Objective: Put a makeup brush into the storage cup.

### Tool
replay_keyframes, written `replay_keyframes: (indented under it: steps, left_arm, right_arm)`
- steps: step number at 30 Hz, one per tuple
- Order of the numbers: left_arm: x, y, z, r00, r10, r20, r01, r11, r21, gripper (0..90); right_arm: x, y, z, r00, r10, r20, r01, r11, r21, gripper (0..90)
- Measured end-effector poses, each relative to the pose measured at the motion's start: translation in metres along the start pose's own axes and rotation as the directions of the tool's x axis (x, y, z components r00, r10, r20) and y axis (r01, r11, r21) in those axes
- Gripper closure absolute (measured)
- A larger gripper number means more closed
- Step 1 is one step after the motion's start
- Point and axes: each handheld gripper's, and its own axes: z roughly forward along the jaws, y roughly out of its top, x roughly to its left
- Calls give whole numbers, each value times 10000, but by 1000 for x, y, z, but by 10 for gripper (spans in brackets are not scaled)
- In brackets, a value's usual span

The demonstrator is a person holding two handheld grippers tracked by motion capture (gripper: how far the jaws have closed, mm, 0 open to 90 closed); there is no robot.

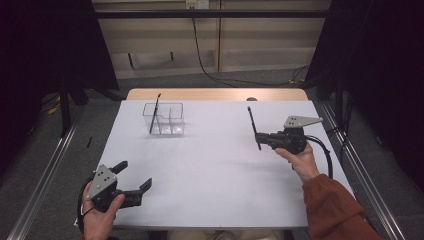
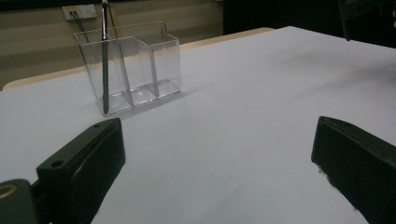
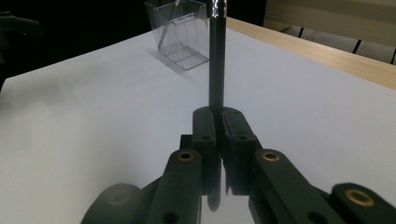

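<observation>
A clear plastic organizer [image 1: 164,119] with compartments stands on the white table [image 1: 215,170] at the back left; a dark pen [image 1: 154,114] leans in its left compartment. The organizer [image 2: 128,65] and its pen [image 2: 105,70] lie ahead in the left gripper view. My right gripper [image 1: 260,139], held above the table's right side, is shut on a second dark pen [image 1: 253,127], which stands upright between the jaws [image 3: 216,60]. The organizer [image 3: 180,32] is far ahead of it. My left gripper [image 1: 134,175] rests open near the front left edge, nothing between its jaws.
A wooden strip [image 1: 217,94] runs along the table's far edge. Cables [image 1: 210,65] trail on the floor behind. Metal rails [image 1: 42,185] flank the table on both sides. Dark curtains close off both sides.
</observation>
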Motion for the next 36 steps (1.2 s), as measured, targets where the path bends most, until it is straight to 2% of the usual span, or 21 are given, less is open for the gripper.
replay_keyframes:
  steps: [4,8,14,23,27,33,35,36]
  left_arm:
    - [0,0,1,10000,1,19,-2,10000,13,28]
    - [0,0,0,10000,-60,31,60,10000,4,28]
    - [0,0,0,9999,-126,60,127,9999,-65,28]
    - [-2,2,0,10000,-52,83,53,9999,-117,28]
    - [-3,2,-1,9998,-207,12,208,9995,-226,28]
    - [-6,3,1,9996,-220,163,224,9994,-265,28]
    - [-7,3,2,9982,-482,355,495,9980,-388,28]
    - [-7,4,3,9983,-452,368,465,9983,-353,28]
  right_arm:
    - [8,0,3,9997,-39,-223,38,10000,-40,848]
    - [20,-1,7,9993,-84,-373,90,9998,155,848]
    - [35,0,11,9966,-168,-811,171,9998,39,848]
    - [49,-1,23,9910,-358,-1289,367,9993,42,848]
    - [55,-4,28,9877,-367,-1519,389,9992,114,848]
    - [67,-4,35,9809,-493,-1881,526,9985,128,848]
    - [68,-4,36,9796,-479,-1953,511,9986,113,848]
    - [69,-4,37,9798,-611,-1906,658,9977,185,848]
